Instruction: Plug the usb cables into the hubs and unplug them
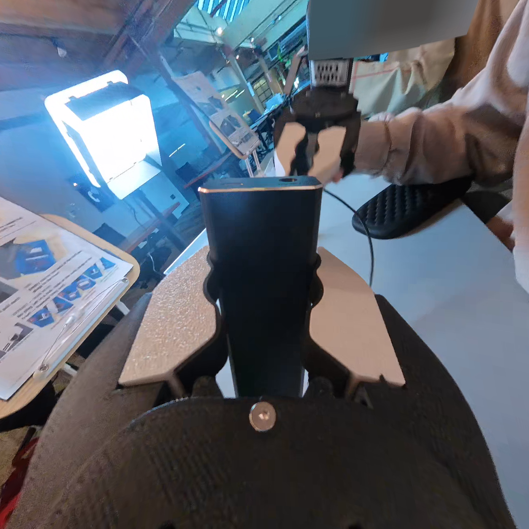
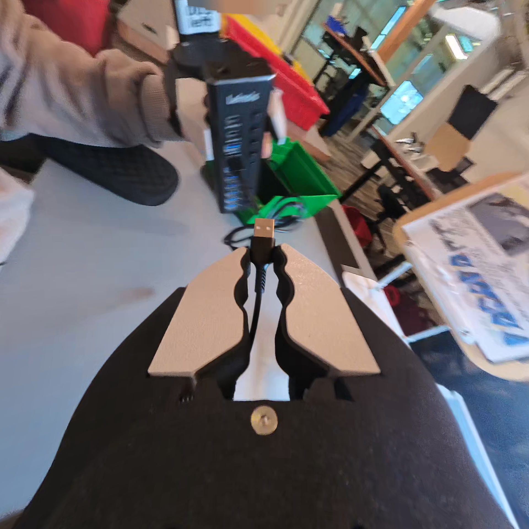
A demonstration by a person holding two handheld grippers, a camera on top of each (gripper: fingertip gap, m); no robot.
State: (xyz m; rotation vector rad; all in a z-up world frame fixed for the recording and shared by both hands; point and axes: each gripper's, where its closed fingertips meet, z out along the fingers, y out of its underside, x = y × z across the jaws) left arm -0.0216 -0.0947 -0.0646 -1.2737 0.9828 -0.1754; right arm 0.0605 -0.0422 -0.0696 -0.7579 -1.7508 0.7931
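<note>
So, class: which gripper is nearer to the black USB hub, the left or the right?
Left. The left gripper is shut on the USB hub, holding it upright. The right gripper holds the USB plug apart from the hub, pointing toward its port side, not yet touching.

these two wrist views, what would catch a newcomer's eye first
In the left wrist view, the tall black rectangular usb hub fills the centre, clamped upright in the left gripper. In the right wrist view, the right gripper pinches a black usb cable plug, its metal tip aimed at the hub's port face but still apart from it. Behind the hub sits a bright green plastic bin.
</note>
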